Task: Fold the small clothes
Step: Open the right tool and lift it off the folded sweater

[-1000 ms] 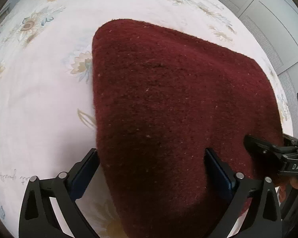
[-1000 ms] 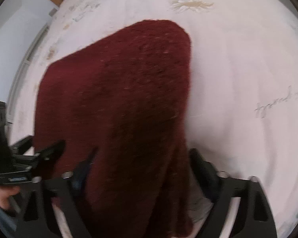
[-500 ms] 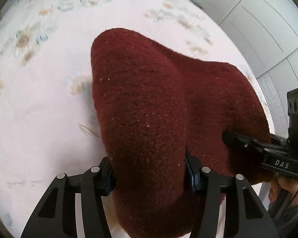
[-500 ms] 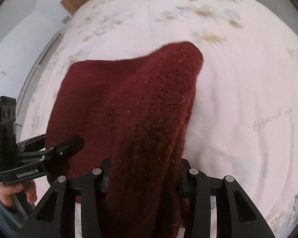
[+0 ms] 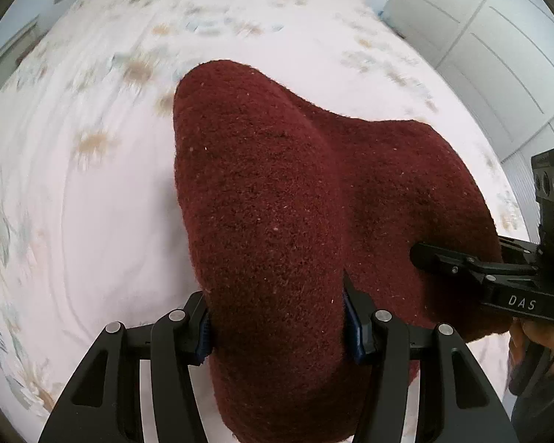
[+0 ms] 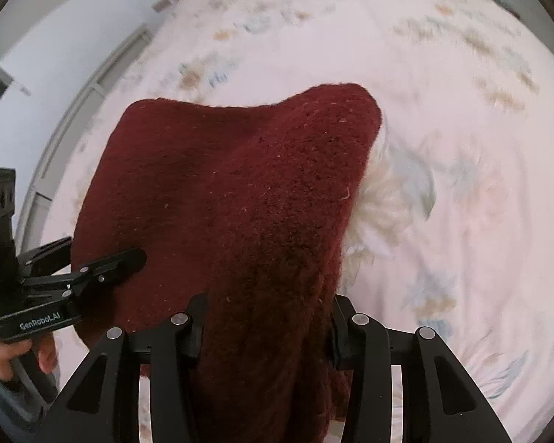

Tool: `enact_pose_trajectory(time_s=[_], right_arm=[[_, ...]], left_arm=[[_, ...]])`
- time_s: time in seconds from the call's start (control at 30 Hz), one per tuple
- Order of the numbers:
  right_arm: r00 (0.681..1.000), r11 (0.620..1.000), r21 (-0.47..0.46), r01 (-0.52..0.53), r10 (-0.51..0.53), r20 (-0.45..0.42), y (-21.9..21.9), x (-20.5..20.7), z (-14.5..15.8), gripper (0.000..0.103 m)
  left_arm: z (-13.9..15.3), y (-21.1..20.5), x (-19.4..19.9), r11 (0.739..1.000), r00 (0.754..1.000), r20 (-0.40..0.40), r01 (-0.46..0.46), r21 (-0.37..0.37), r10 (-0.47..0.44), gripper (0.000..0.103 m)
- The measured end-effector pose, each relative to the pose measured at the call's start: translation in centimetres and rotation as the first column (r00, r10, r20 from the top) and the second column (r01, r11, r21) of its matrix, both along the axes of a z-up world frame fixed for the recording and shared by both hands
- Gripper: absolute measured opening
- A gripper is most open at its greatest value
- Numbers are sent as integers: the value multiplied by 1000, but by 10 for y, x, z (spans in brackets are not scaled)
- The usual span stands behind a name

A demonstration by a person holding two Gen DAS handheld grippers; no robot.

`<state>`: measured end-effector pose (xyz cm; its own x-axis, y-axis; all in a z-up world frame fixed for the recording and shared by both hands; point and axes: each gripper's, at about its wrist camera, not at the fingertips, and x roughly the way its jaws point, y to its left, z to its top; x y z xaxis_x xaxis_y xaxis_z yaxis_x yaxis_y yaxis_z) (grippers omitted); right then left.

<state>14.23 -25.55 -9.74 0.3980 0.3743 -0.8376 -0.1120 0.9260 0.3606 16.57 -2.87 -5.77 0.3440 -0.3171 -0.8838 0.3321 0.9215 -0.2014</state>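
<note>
Two labels can be read: white letters "DAS" on the body of the right gripper [image 5: 421, 254] as seen from the left wrist, and "GenRobot.AI" on the left gripper [image 6: 129, 258] as seen from the right wrist. Both grippers, having just closed, are clamped on the near edge of a dark red knitted garment [image 5: 277, 221], the fabric bunched thick between each pair of pads. The garment is coarse and fuzzy, flecked with pale lint, and hangs raised over a bed [image 5: 92, 203] with its far corners drooping toward the sheet. A white fluffy pom-pom [image 6: 380, 199] shows at its right edge. The bed sheet is pale pink with blurred floral prints. White cupboard doors [image 5: 498, 55] stand beyond the bed.
</note>
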Motion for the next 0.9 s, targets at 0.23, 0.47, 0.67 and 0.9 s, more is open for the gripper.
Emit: enact_pose_trajectory(time_s=[0.23,0.47,0.67,0.9], right_arm=[[1000,998,-61,8,-8,8,6,5,-4,58],[998,984,-178,5,4,55,19,5,16,73],[995,978,-210,-4,25,96,20,-3,25,86],[995,977,-209,50,-31,91,-16,-16,8,103]], left_arm=[[-33,10,-5,999,999,7,-34,-14,34,65],[-25,-8,0,997,997,-17,-79,10,79,68],[-7,-2,-11,994,995,-8,-100,32,100,86],[2,6,-23,991,995,35,-102,86,99,102]])
